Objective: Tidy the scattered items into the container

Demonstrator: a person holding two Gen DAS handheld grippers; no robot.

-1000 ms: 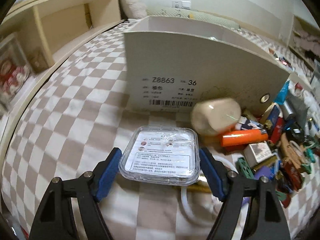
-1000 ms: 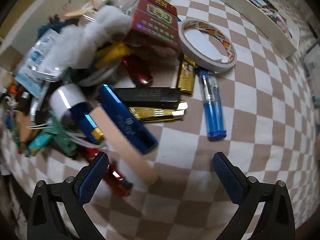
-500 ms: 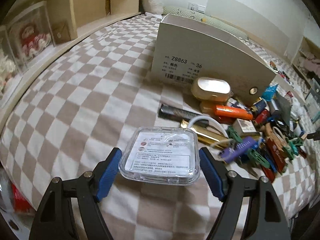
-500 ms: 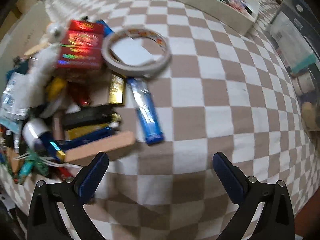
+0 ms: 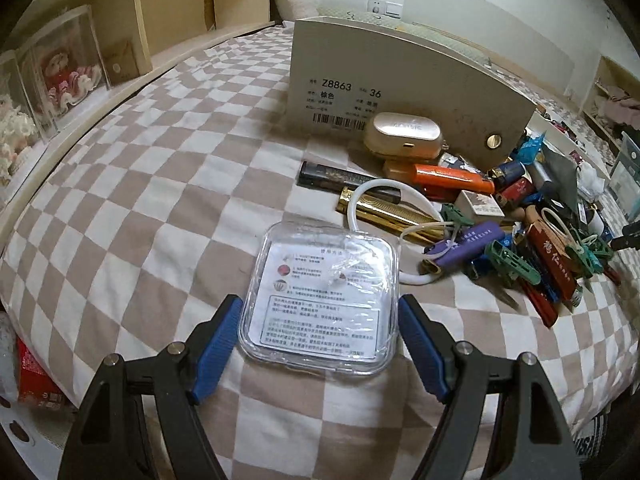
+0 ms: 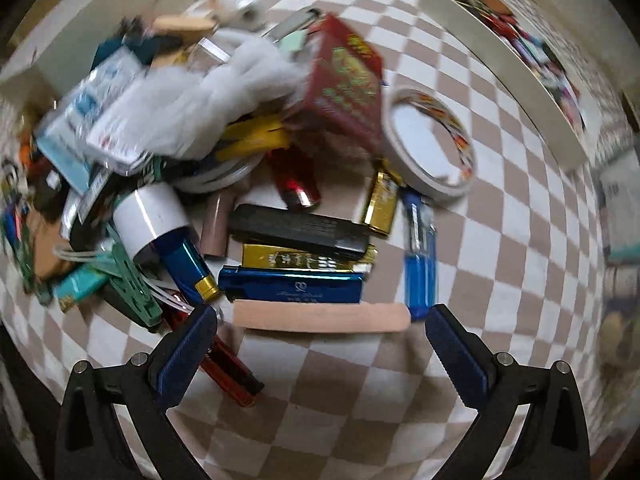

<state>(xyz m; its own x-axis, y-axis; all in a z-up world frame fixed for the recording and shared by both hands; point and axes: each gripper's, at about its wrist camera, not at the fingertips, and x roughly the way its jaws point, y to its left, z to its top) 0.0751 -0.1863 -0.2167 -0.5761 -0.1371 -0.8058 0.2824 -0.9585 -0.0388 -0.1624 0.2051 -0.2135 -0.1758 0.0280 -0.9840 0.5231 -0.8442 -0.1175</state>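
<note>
My left gripper (image 5: 319, 320) is shut on a clear square plastic case (image 5: 322, 296) with a printed label, held above the checkered bedspread. Beyond it stands the beige shoebox (image 5: 404, 80) marked Z8863, with a gold case (image 5: 406, 136), an orange lighter (image 5: 452, 174) and a purple lighter (image 5: 466, 244) in a heap of small items in front. My right gripper (image 6: 320, 344) is open and empty, just short of a pink flat stick (image 6: 320, 317) and a blue lighter case (image 6: 292, 286). A red carton (image 6: 348, 84) and a tape roll (image 6: 430, 140) lie farther off.
A wooden shelf (image 5: 168, 28) with boxed figurines (image 5: 64, 76) runs along the left of the bed. A long white tray (image 6: 504, 76) holding several items lies at the right wrist view's upper right. The bed edge (image 5: 40, 412) drops off near the left gripper.
My left gripper has pulled back from the shoebox with the clear case still in it. My right gripper has swung back over the heap and come closer to the pink stick.
</note>
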